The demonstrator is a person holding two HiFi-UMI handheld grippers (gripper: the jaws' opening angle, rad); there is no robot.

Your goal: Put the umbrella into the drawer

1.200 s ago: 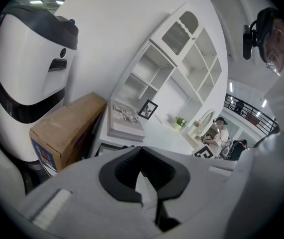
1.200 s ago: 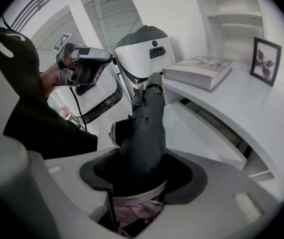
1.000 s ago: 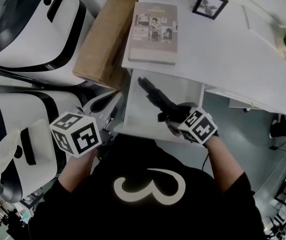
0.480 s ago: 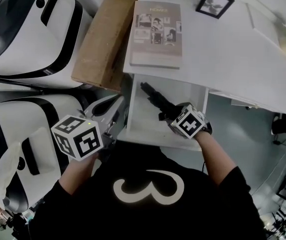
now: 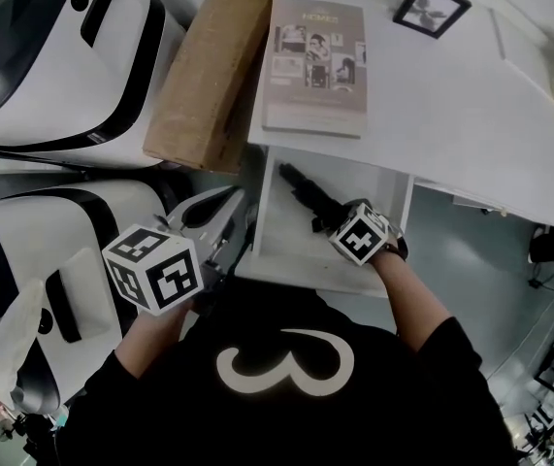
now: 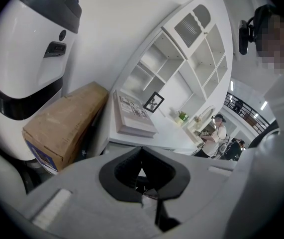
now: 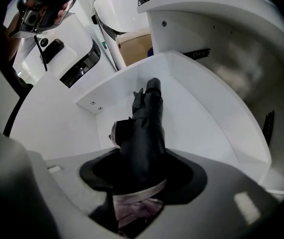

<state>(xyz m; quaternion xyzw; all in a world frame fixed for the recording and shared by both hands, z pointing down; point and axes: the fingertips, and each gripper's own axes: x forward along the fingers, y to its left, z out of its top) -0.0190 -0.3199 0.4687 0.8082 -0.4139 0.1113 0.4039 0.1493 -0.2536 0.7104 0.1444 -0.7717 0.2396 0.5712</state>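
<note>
A black folded umbrella (image 5: 304, 192) lies slanted inside the open white drawer (image 5: 278, 256) under the white table (image 5: 471, 115). My right gripper (image 5: 331, 219) is shut on its near end and points steeply down into the drawer. In the right gripper view the umbrella (image 7: 146, 126) runs out from between the jaws of my right gripper (image 7: 141, 185), its tip close to the drawer's floor (image 7: 196, 118). My left gripper (image 5: 211, 233) hangs left of the drawer front, holding nothing. In its own view the left gripper (image 6: 142, 176) has its jaws shut together.
A book (image 5: 317, 64) and a small picture frame (image 5: 433, 6) lie on the table. A cardboard box (image 5: 209, 66) leans at the table's left side. Large white-and-black machine housings (image 5: 53, 56) fill the left. A white shelf unit (image 6: 181, 68) stands behind the table.
My right gripper has sunk with the umbrella, which now lies lower and deeper in the drawer. The left gripper has stayed about where it was.
</note>
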